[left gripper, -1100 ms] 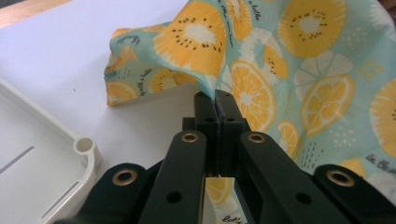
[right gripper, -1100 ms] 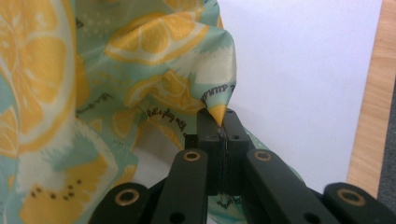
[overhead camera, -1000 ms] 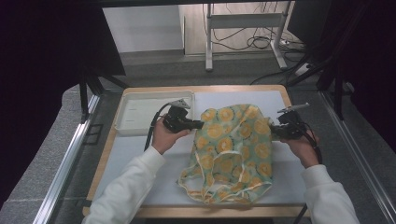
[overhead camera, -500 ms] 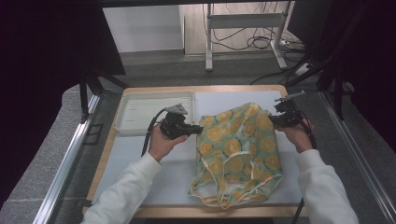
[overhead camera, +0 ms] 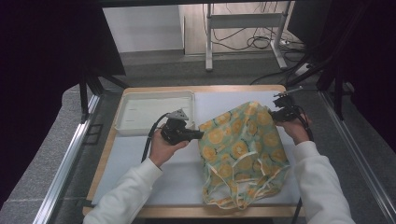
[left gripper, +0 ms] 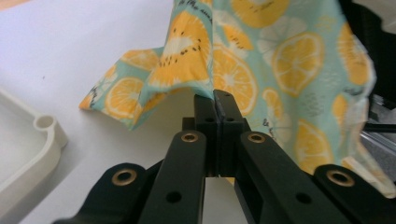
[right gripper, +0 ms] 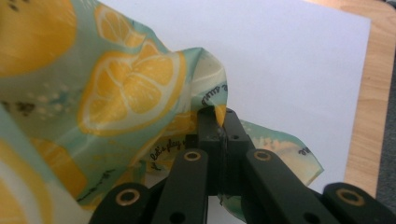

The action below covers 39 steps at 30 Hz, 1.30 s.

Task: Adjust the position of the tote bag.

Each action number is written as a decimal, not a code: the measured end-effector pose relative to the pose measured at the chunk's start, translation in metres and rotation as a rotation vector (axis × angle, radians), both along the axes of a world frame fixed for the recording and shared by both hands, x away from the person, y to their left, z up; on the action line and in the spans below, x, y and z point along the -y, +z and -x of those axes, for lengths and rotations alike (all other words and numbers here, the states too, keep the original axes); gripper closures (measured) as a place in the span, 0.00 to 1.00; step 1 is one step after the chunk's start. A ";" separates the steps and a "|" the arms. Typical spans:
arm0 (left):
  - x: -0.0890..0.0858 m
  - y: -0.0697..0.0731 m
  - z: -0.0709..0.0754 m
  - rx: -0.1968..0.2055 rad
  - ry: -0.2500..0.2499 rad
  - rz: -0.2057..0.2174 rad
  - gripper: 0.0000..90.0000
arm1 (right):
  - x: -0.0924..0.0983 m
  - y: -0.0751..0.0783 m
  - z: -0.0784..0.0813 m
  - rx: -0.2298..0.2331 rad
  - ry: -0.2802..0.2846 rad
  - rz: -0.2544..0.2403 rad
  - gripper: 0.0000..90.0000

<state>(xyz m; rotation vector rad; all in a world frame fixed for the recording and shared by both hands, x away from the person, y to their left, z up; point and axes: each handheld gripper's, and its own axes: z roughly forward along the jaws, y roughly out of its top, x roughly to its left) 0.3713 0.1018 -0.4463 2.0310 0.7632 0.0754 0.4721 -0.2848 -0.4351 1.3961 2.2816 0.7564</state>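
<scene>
The right claw (overhead camera: 275,114) has carried its corner of the cloth (overhead camera: 243,154) outward, stretching it wider — the left claw (overhead camera: 200,135) pinches the opposite corner. Both claws are clamped on fabric, held above the counter (overhead camera: 154,186) beside a white tray (overhead camera: 154,109).

The lemon-print cloth (right gripper: 126,93) carries small black script; "let's play" is partly legible, the remainder is too blurred.

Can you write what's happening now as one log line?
left gripper: shut on lemon cloth | right gripper: shut on lemon cloth | cloth: lifted between them
</scene>
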 end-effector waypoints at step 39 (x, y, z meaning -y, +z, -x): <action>-0.022 -0.011 0.018 0.082 0.125 -0.041 0.50 | 0.044 0.009 0.104 0.108 0.000 -0.095 0.44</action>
